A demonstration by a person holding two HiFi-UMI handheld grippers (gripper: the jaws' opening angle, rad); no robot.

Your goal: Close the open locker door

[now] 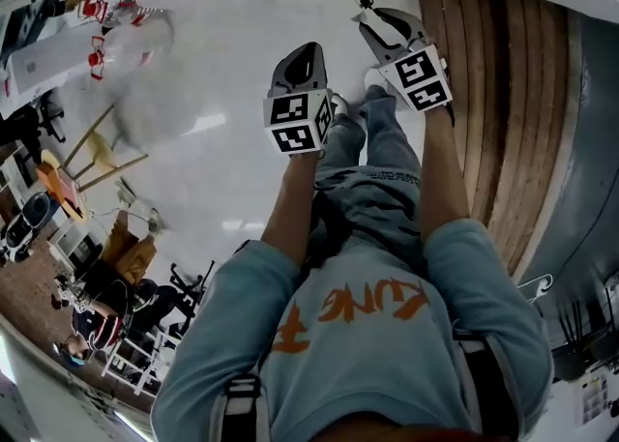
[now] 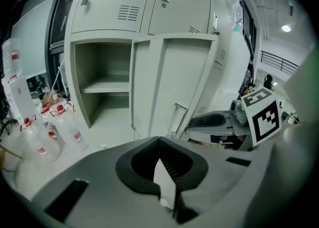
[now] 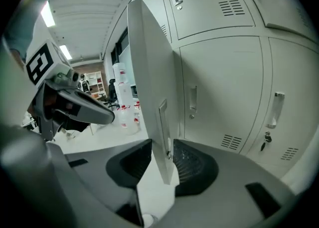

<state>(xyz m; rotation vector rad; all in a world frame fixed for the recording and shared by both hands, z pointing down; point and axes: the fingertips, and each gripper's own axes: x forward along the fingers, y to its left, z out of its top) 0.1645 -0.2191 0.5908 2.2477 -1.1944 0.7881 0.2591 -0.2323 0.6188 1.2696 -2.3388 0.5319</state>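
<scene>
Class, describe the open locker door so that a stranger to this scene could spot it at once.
Find the wall of pale grey metal lockers. In the lower row one compartment stands empty, with a single shelf inside. The locker door hinged beside it is the only one swung outwards; every neighbouring door sits shut and flush.

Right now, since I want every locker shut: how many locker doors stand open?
1. The open door stands edge-on between the right gripper's jaws, swung out from its empty compartment. The other doors in view are shut; lockers out of frame may differ.
</scene>
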